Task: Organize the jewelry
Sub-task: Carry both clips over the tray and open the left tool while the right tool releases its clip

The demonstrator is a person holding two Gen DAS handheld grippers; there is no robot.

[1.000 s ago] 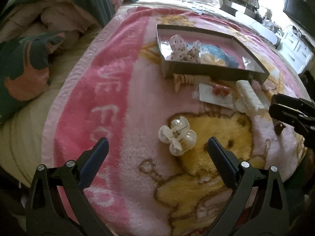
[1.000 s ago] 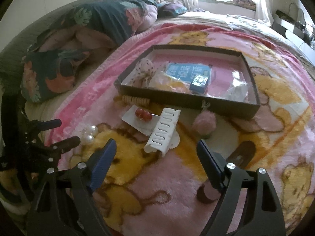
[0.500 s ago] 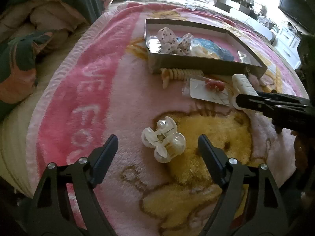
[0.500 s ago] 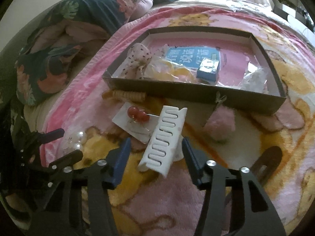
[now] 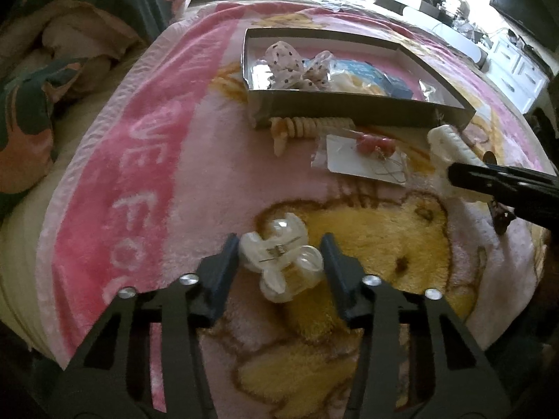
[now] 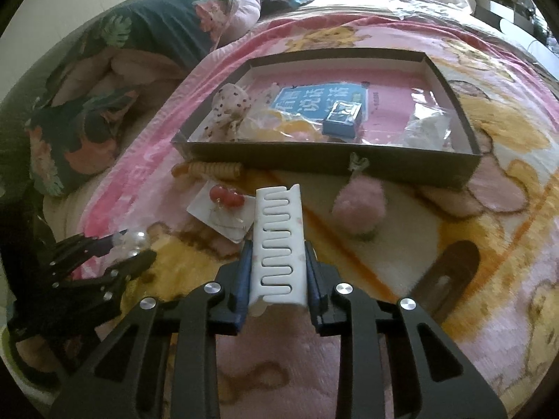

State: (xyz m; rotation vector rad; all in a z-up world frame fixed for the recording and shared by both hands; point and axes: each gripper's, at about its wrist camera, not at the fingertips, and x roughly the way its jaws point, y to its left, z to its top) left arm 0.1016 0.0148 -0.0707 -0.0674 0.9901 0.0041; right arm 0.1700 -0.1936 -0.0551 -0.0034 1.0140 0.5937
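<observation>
My left gripper is shut on a clear pearl-ball hair claw lying on the pink blanket; it also shows in the right wrist view. My right gripper is shut on a white toothed hair clip, which also shows in the left wrist view. A dark shallow box ahead holds a dotted bow, a blue card and small bags. Red bead earrings on a white card, a beige spiral hair tie and a pink pompom lie in front of the box.
A dark flat hair clip lies on the blanket to the right. Rumpled floral bedding lies along the left. The blanket's left edge drops off the bed. White furniture stands at the far right.
Both grippers moved forward and down and closed: the left onto the clear hair claw, the right onto the white toothed clip.
</observation>
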